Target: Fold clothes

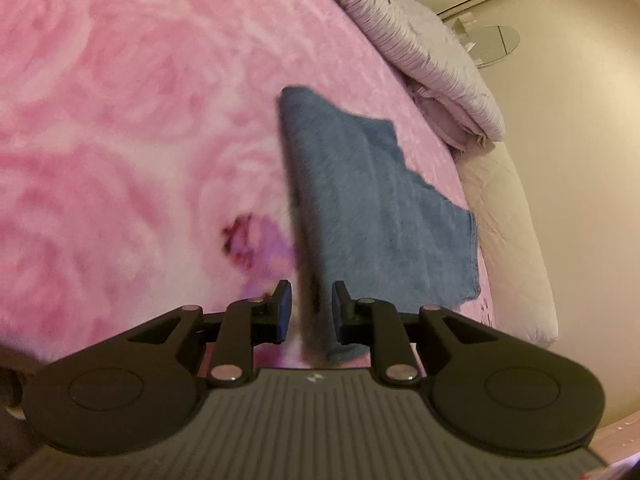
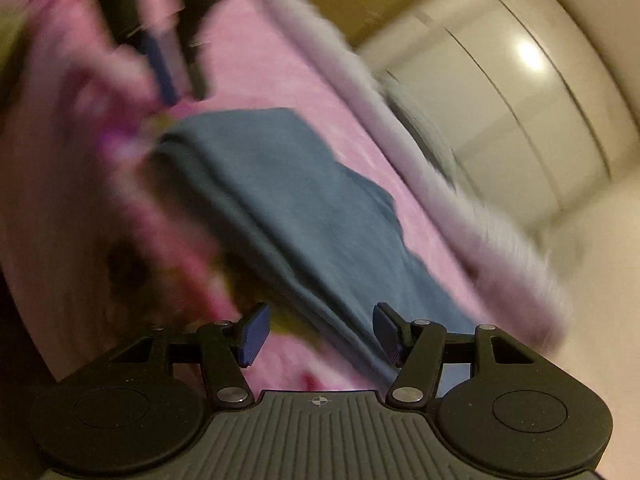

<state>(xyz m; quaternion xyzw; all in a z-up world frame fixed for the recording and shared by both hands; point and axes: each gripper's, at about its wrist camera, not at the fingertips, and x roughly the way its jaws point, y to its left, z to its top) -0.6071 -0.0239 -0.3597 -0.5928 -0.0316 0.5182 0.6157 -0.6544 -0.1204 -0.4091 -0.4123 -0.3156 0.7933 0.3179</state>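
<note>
A blue-grey cloth point(image 1: 360, 204) lies folded on the pink rose-patterned blanket point(image 1: 120, 120). My left gripper point(image 1: 312, 312) is open, its jaws a little apart on either side of the cloth's near fold edge, not pinching it. In the right wrist view, which is blurred by motion, the same cloth point(image 2: 304, 208) runs from the far left down between my right gripper's point(image 2: 320, 336) wide-open jaws. The left gripper point(image 2: 160, 52) shows blurred at the cloth's far corner.
A striped lilac quilt point(image 1: 432, 48) is bunched along the bed's far edge. The white mattress side point(image 1: 512, 248) and beige floor lie to the right. A round glass table point(image 1: 496, 40) stands on the floor. White wardrobe doors point(image 2: 520, 120) are beyond the bed.
</note>
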